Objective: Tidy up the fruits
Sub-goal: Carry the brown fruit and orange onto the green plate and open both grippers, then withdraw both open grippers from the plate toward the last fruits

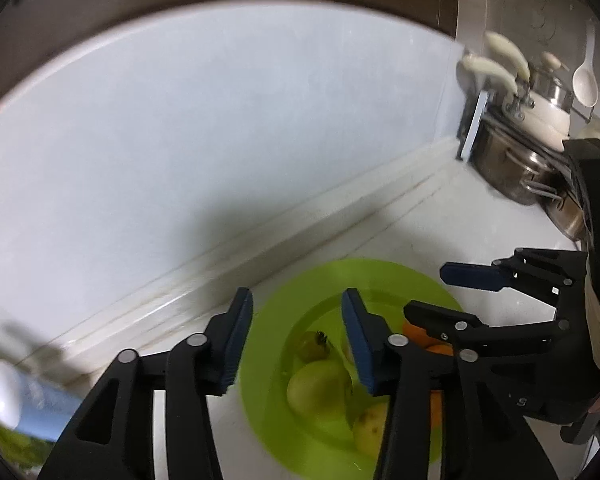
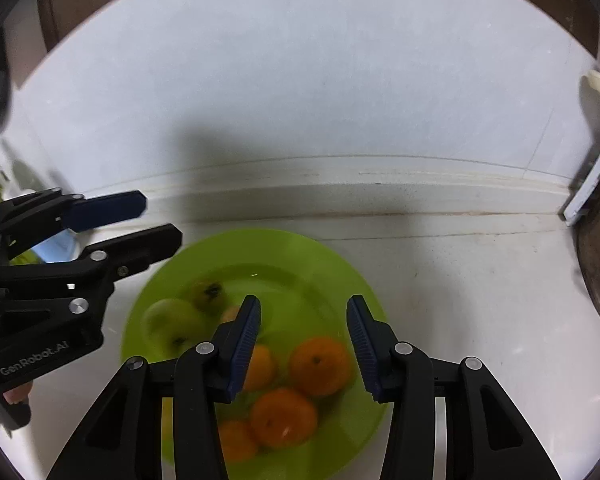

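Fruit in green bowl [image 2: 340, 276] near worktop [image 2: 460, 280] back edge: oranges [image 2: 320, 366] grouped at one side, greenish fruits [image 2: 172, 320] at other, likely sorted by kind. Right tool [image 2: 304, 344] spread, empty, above oranges. Left tool [image 1: 296, 344] spread, empty, over bowl's other side, probably ready for next pick.

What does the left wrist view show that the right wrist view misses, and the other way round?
Only the left wrist view shows the pots, cream handles and white spoon.

Only the right wrist view shows the oranges clearly.

Both show the green plate, the greenish fruits, and both open, empty tools: the left hand-held gripper and right hand-held gripper.
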The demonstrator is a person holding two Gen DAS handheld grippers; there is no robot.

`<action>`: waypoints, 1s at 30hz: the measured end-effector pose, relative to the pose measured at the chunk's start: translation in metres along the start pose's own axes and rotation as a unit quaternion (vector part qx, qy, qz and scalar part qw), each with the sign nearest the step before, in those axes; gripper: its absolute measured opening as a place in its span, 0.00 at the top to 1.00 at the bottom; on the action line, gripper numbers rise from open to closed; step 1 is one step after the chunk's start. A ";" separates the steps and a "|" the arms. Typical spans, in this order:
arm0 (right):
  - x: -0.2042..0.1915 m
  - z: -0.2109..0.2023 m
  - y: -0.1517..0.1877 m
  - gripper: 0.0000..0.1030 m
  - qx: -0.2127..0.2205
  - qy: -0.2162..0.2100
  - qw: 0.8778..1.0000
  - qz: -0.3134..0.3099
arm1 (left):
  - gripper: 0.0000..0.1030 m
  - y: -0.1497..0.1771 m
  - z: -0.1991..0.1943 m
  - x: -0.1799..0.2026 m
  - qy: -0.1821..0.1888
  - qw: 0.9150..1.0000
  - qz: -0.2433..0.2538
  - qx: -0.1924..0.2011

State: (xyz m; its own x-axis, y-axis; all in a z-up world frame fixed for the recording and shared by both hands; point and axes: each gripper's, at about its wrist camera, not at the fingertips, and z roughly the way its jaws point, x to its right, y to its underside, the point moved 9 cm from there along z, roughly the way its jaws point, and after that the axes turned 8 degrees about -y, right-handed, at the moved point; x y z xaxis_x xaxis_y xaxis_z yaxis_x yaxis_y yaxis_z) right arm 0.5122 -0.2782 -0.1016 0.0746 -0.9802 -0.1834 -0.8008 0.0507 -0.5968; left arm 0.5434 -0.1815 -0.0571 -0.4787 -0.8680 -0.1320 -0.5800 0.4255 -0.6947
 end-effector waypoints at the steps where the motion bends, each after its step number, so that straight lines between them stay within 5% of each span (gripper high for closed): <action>1: -0.003 -0.006 0.001 0.55 0.005 -0.001 1.000 0.003 | 0.51 0.001 -0.009 -0.002 -0.007 1.000 -0.005 0.007; 16: -0.053 -0.088 0.048 0.49 0.075 0.004 0.997 -0.005 | 0.20 0.058 -0.116 -0.023 -0.067 0.996 -0.038 0.052; 21: -0.071 -0.103 0.061 0.38 0.084 0.015 0.996 -0.014 | 0.14 0.078 -0.135 -0.041 -0.091 0.992 -0.063 0.056; 30: -0.102 -0.108 0.098 0.33 0.083 0.031 0.996 -0.016 | 0.03 0.126 -0.151 -0.064 -0.114 0.988 -0.090 0.054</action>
State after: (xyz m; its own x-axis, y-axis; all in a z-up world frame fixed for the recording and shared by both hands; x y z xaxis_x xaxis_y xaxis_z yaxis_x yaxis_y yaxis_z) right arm 0.3618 -0.1943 -0.0572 0.0573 -0.9915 -0.1168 -0.6888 0.0454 -0.7236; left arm 0.4011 -0.0334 -0.0293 -0.2053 -0.9676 -0.1469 -0.5627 0.2394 -0.7912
